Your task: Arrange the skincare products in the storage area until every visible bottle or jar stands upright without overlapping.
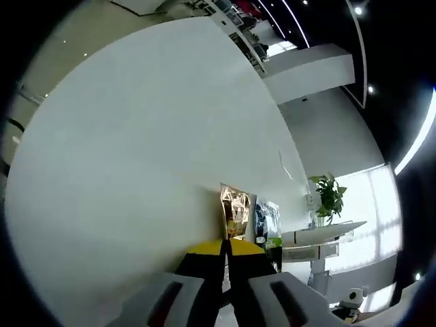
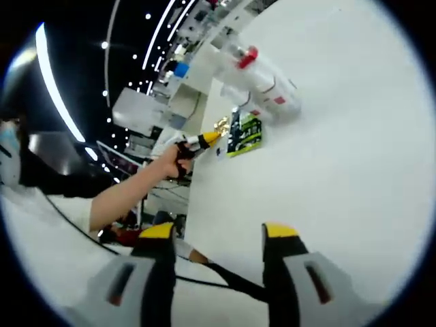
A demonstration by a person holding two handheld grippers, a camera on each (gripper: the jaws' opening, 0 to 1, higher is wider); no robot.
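A cluster of white bottles (image 2: 272, 85), one with a red cap (image 2: 247, 58), sits at the far side of the white table (image 2: 327, 177); they look to be lying down. A gold box (image 1: 235, 210) and a dark box with green print (image 1: 267, 221) stand just beyond my left gripper (image 1: 225, 249), whose yellow-tipped jaws are pressed together with nothing between them. In the right gripper view the green-printed box (image 2: 244, 133) and gold box (image 2: 221, 125) sit near the table's edge, with the left gripper (image 2: 210, 139) held by a hand (image 2: 174, 160) beside them. My right gripper (image 2: 219, 233) hangs open over the table.
The table's edge (image 2: 194, 204) runs along the left of the right gripper view, with the person's arm (image 2: 119, 194) beyond it. A potted plant (image 1: 330, 196) and a white desk (image 1: 320, 235) stand past the table. Shelves (image 2: 180, 68) line the background.
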